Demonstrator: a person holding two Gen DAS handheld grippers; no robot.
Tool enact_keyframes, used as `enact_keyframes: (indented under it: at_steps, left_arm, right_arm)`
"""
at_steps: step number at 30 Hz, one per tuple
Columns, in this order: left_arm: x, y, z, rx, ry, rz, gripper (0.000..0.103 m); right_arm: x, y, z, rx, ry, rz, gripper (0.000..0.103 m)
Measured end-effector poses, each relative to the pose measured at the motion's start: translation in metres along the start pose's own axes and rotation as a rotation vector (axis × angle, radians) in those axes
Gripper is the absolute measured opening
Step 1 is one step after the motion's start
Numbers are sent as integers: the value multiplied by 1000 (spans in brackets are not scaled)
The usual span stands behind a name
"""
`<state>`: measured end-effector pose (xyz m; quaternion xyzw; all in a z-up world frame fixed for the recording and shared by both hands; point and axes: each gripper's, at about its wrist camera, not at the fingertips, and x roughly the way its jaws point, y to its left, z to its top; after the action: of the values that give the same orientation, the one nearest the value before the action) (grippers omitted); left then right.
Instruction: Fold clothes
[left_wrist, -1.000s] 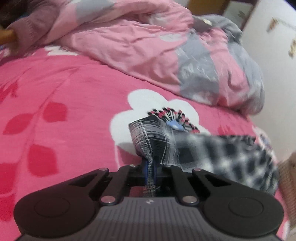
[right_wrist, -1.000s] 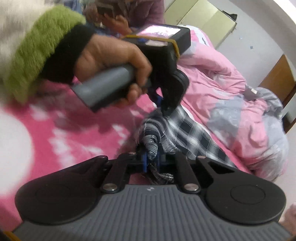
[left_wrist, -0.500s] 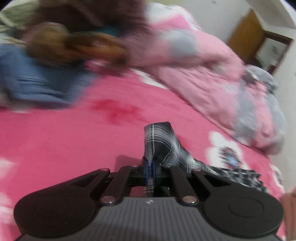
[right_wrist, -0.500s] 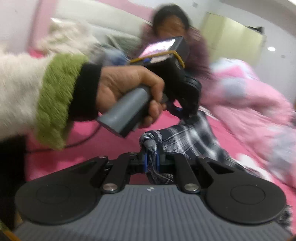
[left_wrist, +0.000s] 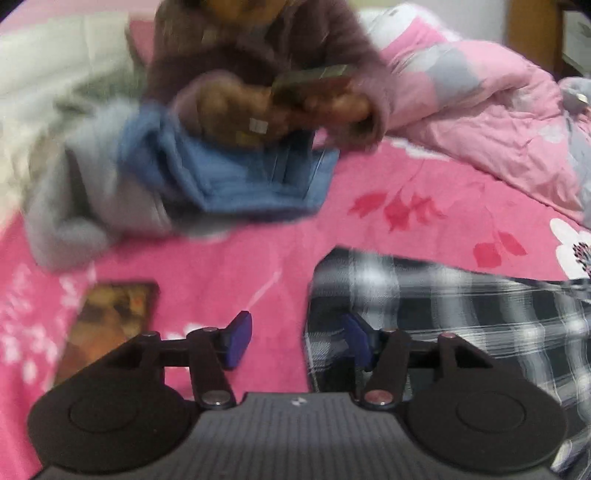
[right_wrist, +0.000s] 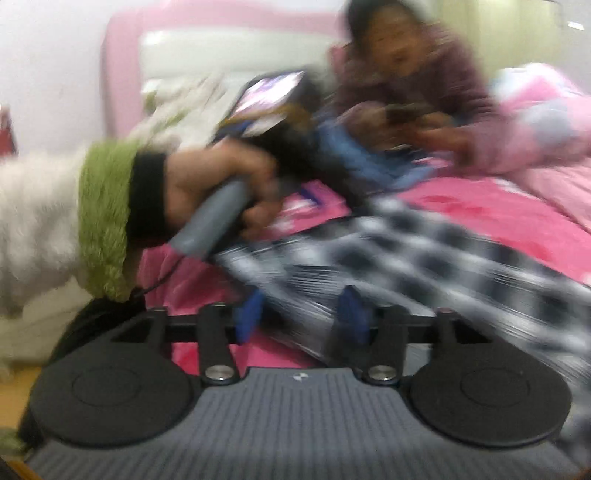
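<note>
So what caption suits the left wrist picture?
Left gripper opening over a pink bedsheet, plaid garment lying by its right-hand finger.

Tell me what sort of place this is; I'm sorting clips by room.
Most likely a home bedroom. The work goes on atop a bed with a pink flowered sheet, a rumpled pink and grey quilt lies behind, and a pink headboard stands against the wall.

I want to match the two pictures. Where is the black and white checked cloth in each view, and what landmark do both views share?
Left wrist view: the checked cloth lies flat on the lower right, reaching the right edge.
Right wrist view: the checked cloth runs from the centre to the lower right, blurred.
Shared landmark: the pink flowered bedsheet under the cloth; the seated person in a purple sweater is behind it.
</note>
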<state>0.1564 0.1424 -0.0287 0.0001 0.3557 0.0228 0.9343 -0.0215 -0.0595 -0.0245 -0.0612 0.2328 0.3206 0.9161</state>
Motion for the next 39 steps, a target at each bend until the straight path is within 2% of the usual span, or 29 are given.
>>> enact_keyframes:
  at_steps: [2,6,7,9,11,14,18,20,22,24,27,31,36,38,39]
  left_arm:
    - [-18,-12,-2,37,-51,26,61]
    - [-49,-50,-1,126,-147,51,65]
    - [-56,-62,0,155,-168,43,66]
    - [-69,-93,6,226,-183,-35,68]
    - [-77,-129,12,300,-180,-143,72]
    - [-78,-190,19,408,-175,-292,75]
    - [-65,-267,23,496,-129,-411,76]
    - [-54,-297,22,528,-111,-454,79]
    - [-36,-322,16,562,-97,-460,80]
    - [-17,-338,6,587,-71,-438,80]
    - [1,-335,-1,527,-28,-456,81]
    - [20,-321,3,406,29,-513,81]
    - [20,-299,10,293,47,-546,81]
    - [14,-294,13,273,61,-559,81]
    - [9,-291,14,263,61,-577,81]
  right_arm:
    - [-42,-35,-3,94,-51,-63,57]
    - [-112,-128,-27,404,-123,-333,57]
    - [-125,-146,-40,494,-148,-361,57]
    - [-150,-181,-67,674,-199,-413,57]
    - [-160,-200,-81,740,-243,-411,57]
    - [-156,-217,-89,784,-258,-408,57]
    - [-135,-236,-93,800,-233,-421,57]
    - [-129,-231,-90,729,-192,-436,57]
    - [-120,-224,-90,670,-126,-442,56]
    - [-117,-218,-94,650,-100,-434,55]
    - [-117,-212,-98,634,-88,-410,55]
    - [-129,-230,-93,713,-132,-324,55]
    - [-128,-253,-88,753,-133,-274,55]
    - [-126,-262,-85,765,-130,-259,48]
    - [-123,-254,-80,704,-123,-275,45]
